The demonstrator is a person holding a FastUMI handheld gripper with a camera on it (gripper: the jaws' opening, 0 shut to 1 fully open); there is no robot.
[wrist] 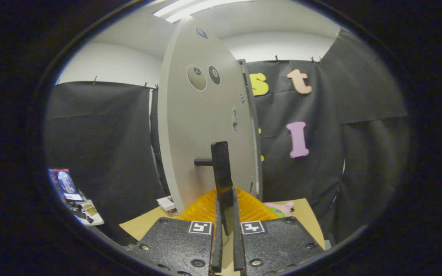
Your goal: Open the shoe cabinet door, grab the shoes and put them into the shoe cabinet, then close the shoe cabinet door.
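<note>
1. Fingers of the gripper [225,214] are drawn close together around the lower end of the door handle [221,174], a dark upright bar; both seem to press on it, though the contact itself sits low between them and is hard to make out for certain.
2. Handle's long axis runs straight up and down, rising directly ahead of the fingers, with a short stub joining it sideways to the cabinet door [202,126].
3. Door is a tall pale panel, seen nearly edge-on and swung out from the shoe cabinet [252,126], whose narrow front edge shows just right of it. From here I cannot see into the cabinet, so whether any shoes are inside is unknown.
4. My guess is the move in hand is a swing of the door by its handle; which way depends on where the shoes are, and I cannot spot them.
5. Beyond the fingers lies a ribbed orange tray [205,209] on a tan tabletop [144,226]; what it holds is hidden by the gripper body. A pink soft toy [282,209] rests just right of it.
6. Well off to the left stands a small screen [65,184] on a cluttered stand.
</note>
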